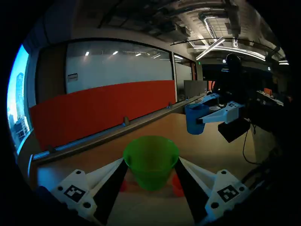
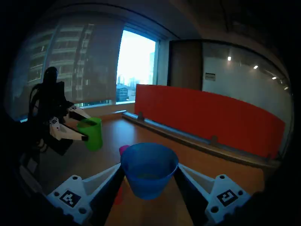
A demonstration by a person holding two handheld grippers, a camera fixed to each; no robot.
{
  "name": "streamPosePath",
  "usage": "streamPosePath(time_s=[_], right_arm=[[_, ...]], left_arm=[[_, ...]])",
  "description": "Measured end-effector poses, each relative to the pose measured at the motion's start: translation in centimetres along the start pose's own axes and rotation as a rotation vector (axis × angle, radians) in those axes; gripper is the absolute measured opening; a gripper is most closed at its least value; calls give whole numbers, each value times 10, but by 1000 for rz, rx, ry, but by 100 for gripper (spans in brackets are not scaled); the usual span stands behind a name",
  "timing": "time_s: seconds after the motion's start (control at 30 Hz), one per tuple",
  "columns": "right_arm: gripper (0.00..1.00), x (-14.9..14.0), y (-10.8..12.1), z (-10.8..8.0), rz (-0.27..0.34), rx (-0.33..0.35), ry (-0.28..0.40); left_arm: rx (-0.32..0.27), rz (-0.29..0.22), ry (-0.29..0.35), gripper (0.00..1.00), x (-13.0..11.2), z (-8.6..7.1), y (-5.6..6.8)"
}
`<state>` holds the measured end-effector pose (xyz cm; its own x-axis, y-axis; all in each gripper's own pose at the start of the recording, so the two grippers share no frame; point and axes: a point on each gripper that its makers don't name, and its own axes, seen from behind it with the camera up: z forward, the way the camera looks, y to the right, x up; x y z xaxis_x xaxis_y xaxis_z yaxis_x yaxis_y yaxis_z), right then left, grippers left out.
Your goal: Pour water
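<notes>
In the left gripper view, a green cup (image 1: 151,162) is held upright above the wooden table, with my left gripper (image 1: 151,176) shut on its sides. Farther off to the right, my right gripper (image 1: 201,119) holds a blue cup (image 1: 195,118) upright in the air. In the right gripper view, that blue cup (image 2: 149,169) sits between the fingers of my right gripper (image 2: 149,180), which is shut on it. At the left of that view the left gripper (image 2: 85,132) carries the green cup (image 2: 91,133). Both cups hang above the table, apart from each other.
A long wooden table (image 1: 210,147) runs under both cups, bounded by an orange partition panel (image 1: 105,109) with a rail along its base. A pink object (image 2: 123,150) lies on the table behind the blue cup. A bright window (image 2: 135,64) stands beyond the table's end.
</notes>
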<state>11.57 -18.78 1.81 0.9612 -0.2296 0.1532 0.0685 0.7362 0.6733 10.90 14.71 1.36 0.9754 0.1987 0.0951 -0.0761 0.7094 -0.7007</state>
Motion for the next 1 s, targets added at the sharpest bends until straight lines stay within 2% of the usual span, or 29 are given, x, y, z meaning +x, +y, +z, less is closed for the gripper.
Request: streamPosePath(time_s=[0.37, 0.57, 1.0], right_arm=[[89, 18, -2, -2, 1, -8, 56], [89, 25, -2, -3, 13, -5, 76], [89, 35, -3, -3, -2, -11, 95]], left_arm=[[9, -34, 73, 85, 25, -3, 0], [35, -61, 119, 85, 36, -3, -6], [51, -71, 173, 86, 52, -7, -9]])
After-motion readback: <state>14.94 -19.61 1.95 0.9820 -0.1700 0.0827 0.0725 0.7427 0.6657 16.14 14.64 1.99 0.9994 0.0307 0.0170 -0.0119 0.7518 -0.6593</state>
